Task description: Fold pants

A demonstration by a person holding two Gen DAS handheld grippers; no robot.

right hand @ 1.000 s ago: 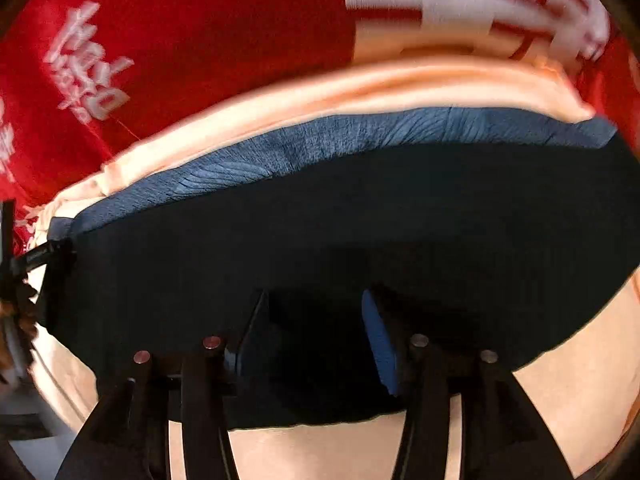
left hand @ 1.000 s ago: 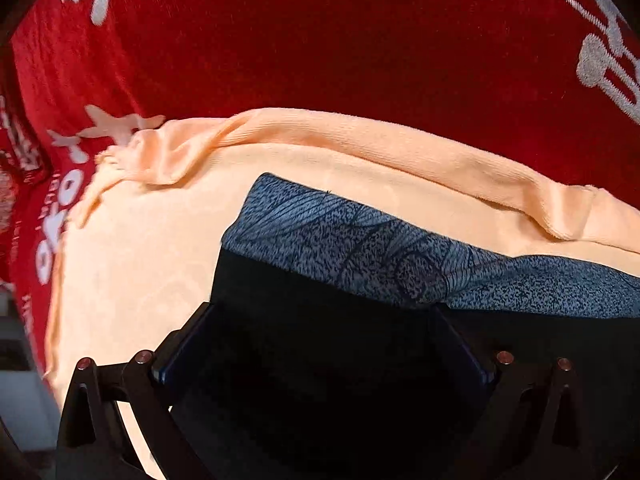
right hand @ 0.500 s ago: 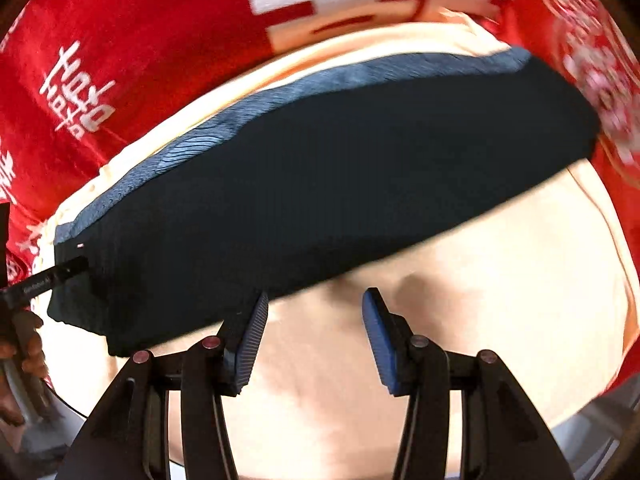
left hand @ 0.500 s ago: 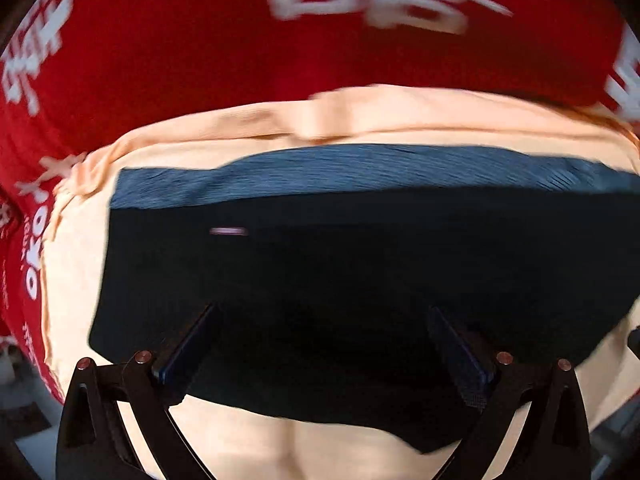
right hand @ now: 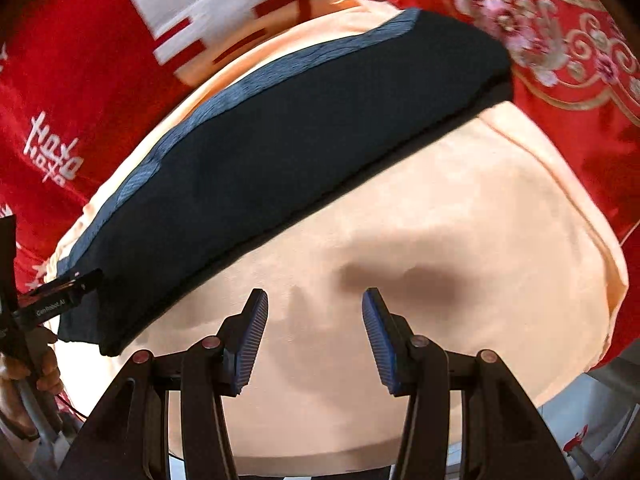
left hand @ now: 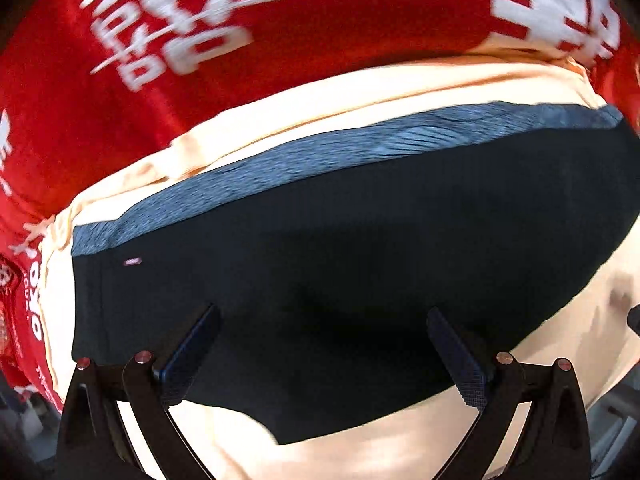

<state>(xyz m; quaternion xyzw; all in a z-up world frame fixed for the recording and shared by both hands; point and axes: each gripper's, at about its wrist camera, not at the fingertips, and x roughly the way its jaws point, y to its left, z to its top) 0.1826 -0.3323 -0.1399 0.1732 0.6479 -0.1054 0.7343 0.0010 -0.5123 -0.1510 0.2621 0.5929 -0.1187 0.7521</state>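
Note:
The dark navy pants [left hand: 360, 264] lie folded into a flat oblong with a blue patterned waistband [left hand: 320, 156] along the far edge, on a peach cloth [left hand: 360, 96]. They also show in the right wrist view [right hand: 288, 136]. My left gripper [left hand: 320, 344] is open and empty, its fingers hovering over the pants' near edge. My right gripper [right hand: 315, 328] is open and empty over the bare peach cloth [right hand: 460, 220], apart from the pants. The left gripper's body [right hand: 52, 296] shows by the pants' left end.
A red cloth with white lettering [left hand: 200, 60] surrounds the peach cloth; a red embroidered part [right hand: 560, 40] lies at the far right. The peach cloth's near edge [right hand: 400, 456] drops off close to the right gripper.
Both grippers have pulled back from the pants. The right gripper moved off the dark fabric onto the peach cloth. The whole folded pants now show.

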